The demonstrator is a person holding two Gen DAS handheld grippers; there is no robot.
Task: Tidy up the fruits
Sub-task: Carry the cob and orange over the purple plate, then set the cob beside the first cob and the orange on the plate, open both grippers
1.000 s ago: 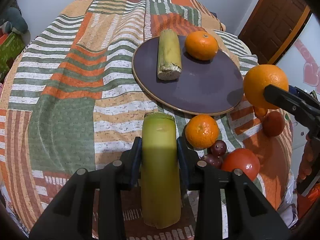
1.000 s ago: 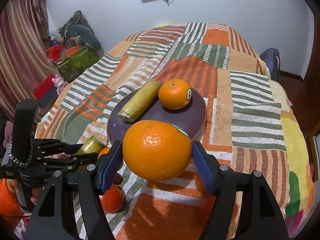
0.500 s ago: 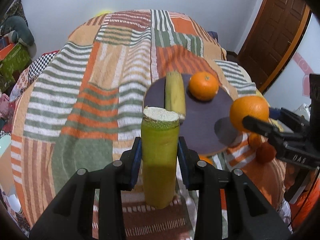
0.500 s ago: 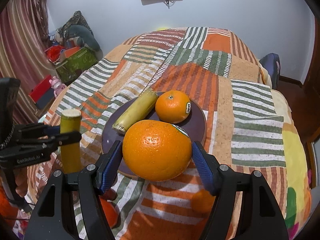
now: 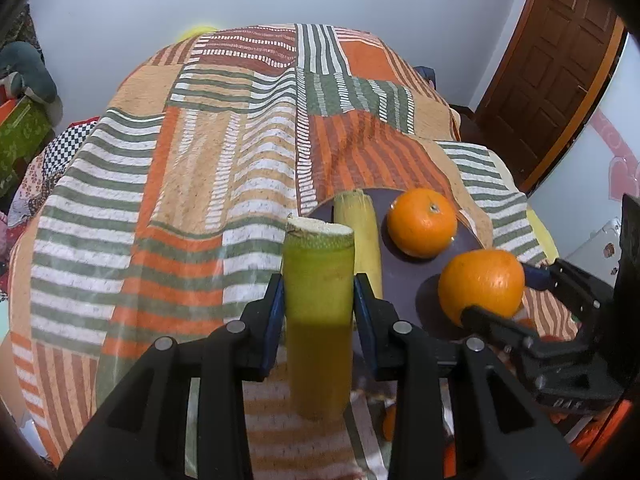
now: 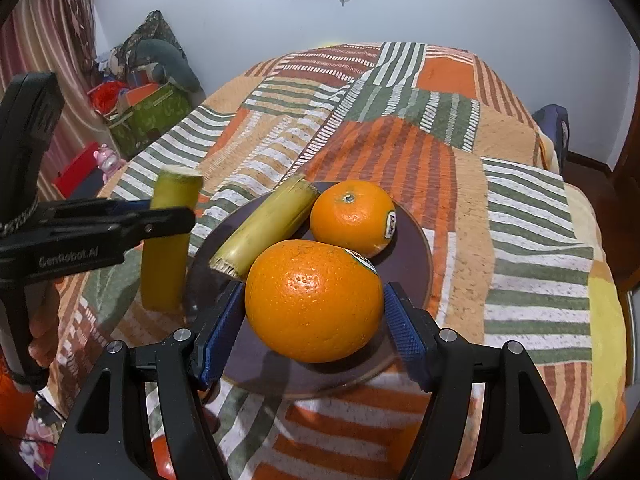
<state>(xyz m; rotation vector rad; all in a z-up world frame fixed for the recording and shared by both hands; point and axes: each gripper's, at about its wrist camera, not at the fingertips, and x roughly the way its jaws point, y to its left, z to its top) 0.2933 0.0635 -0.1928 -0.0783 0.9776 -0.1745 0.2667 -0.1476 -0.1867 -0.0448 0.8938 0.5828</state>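
My left gripper [image 5: 319,300] is shut on a green sugarcane piece [image 5: 319,280] and holds it upright in the air, left of the dark purple plate [image 5: 404,280]. My right gripper [image 6: 314,312] is shut on a large orange [image 6: 314,300] and holds it above the plate's [image 6: 416,256] near part. On the plate lie a second sugarcane piece [image 6: 266,228] and a smaller orange [image 6: 354,218]. The left gripper with its cane [image 6: 168,236] shows at the left of the right wrist view. The held orange [image 5: 482,286] shows at the right of the left wrist view.
The plate rests on a bed with a striped patchwork blanket [image 5: 200,160]. More fruit [image 5: 552,338] lies on the bed's near right edge, mostly hidden behind the right gripper. A green box [image 6: 148,116] and clutter stand at the left wall. A wooden door [image 5: 560,60] is at the right.
My left gripper has lifted the sugarcane piece off the blanket and raised it upright. My right gripper has carried the large orange inward, over the plate.
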